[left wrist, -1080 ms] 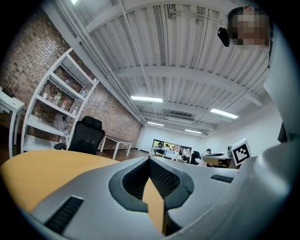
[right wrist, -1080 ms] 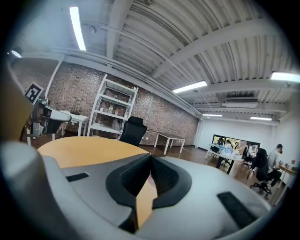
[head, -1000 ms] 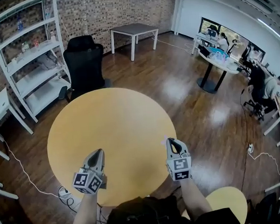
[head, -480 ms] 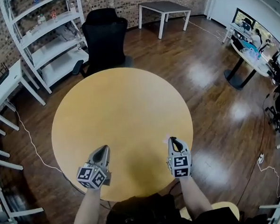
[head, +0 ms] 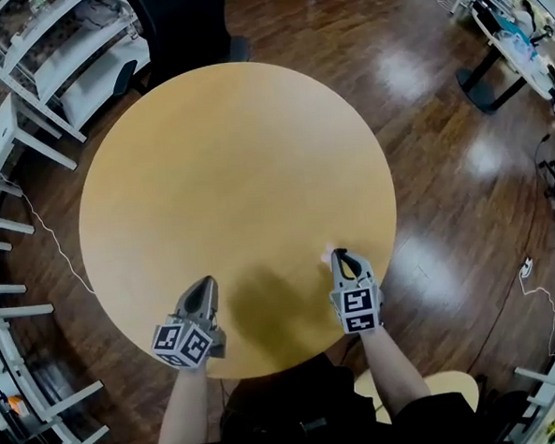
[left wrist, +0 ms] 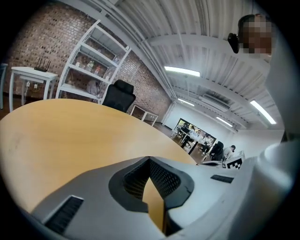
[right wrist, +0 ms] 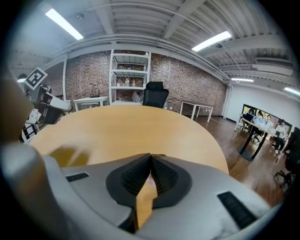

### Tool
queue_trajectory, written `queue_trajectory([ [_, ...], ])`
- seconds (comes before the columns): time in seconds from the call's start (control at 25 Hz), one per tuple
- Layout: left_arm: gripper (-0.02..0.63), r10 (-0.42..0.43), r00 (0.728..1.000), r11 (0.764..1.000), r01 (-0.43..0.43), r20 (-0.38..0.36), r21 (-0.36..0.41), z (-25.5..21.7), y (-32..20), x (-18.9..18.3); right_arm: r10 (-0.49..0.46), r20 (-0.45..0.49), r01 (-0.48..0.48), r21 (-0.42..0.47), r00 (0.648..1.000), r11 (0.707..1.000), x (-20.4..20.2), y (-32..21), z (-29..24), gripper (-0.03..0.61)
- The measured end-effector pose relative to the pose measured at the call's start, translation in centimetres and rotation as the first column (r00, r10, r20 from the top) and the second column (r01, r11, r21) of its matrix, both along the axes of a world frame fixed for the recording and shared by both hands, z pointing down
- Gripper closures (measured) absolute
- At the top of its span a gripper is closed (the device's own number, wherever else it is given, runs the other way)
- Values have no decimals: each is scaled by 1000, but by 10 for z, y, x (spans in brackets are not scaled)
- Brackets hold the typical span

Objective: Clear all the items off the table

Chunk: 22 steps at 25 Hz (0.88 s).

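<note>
The round yellow table (head: pixel 228 172) carries no items in any view. My left gripper (head: pixel 204 280) hovers over its near edge at the left, fingers meeting at the tip, shut with nothing in it. In the left gripper view only bare tabletop (left wrist: pixel 70 126) lies past the closed gripper (left wrist: pixel 150 158). My right gripper (head: pixel 338 253) is over the near edge at the right, also shut. A small pale pink speck (head: pixel 328 251) shows at its tips; I cannot tell what it is. The right gripper view shows the closed gripper (right wrist: pixel 151 154) over bare wood (right wrist: pixel 140 126).
White shelves (head: pixel 51 52) and a black chair (head: pixel 185 15) stand beyond the table's far left. A white side table (head: pixel 1 139) is at the left and another desk (head: pixel 520 42) at the top right. A yellow stool (head: pixel 438 394) sits by my right arm.
Both grippers have sunk toward the tabletop at its near edge, staying shut. The head view has tipped further down, so the table fills more of it.
</note>
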<state>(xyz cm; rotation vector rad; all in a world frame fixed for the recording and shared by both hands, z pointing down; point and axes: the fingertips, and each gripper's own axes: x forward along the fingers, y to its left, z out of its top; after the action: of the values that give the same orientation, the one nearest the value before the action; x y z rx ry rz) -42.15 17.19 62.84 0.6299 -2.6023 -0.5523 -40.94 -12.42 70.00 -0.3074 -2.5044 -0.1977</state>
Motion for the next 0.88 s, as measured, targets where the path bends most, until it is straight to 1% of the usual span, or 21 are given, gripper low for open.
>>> queue_trajectory([
  [0.2, 614, -11, 1000, 1000, 11, 4, 9, -7, 8, -3, 11, -42, -11, 10, 999, 1000, -3, 2, 16, 569],
  [0.24, 614, -12, 1000, 1000, 12, 7, 5, -7, 11, -3, 14, -51, -14, 9, 999, 1000, -3, 3, 19, 551],
  [0.28, 614, -15, 1000, 1000, 14, 8, 2, -8, 16, -3, 16, -60, -16, 6, 998, 1000, -3, 3, 21, 516],
  [0.32, 614, -18, 1000, 1000, 18, 10, 0, -8, 21, -2, 16, -66, -16, 4, 998, 1000, -2, 5, 21, 502],
  [0.52, 614, -38, 999, 999, 38, 20, -1, -14, 41, 1, 20, -41, -19, 17, 999, 1000, -6, 6, 8, 500],
  [0.6, 614, -30, 999, 999, 31, 25, -19, -16, 44, -1, 28, -25, -28, 16, 999, 999, -9, 6, -1, 500],
  [0.68, 614, -11, 999, 999, 12, 45, -36, -23, 44, -7, 34, 4, -34, 8, 999, 999, -12, 9, -14, 500],
  [0.76, 614, 8, 997, 1000, -6, 82, -26, -36, 43, -14, 38, 58, -37, -5, 998, 999, -14, 13, -35, 503],
  [0.8, 614, 17, 995, 1000, -15, 103, -17, -43, 43, -16, 39, 90, -38, -13, 995, 999, -13, 15, -47, 526],
  [0.88, 614, 35, 989, 999, -35, 143, -1, -58, 42, -17, 41, 152, -37, -28, 988, 999, -10, 19, -73, 535],
])
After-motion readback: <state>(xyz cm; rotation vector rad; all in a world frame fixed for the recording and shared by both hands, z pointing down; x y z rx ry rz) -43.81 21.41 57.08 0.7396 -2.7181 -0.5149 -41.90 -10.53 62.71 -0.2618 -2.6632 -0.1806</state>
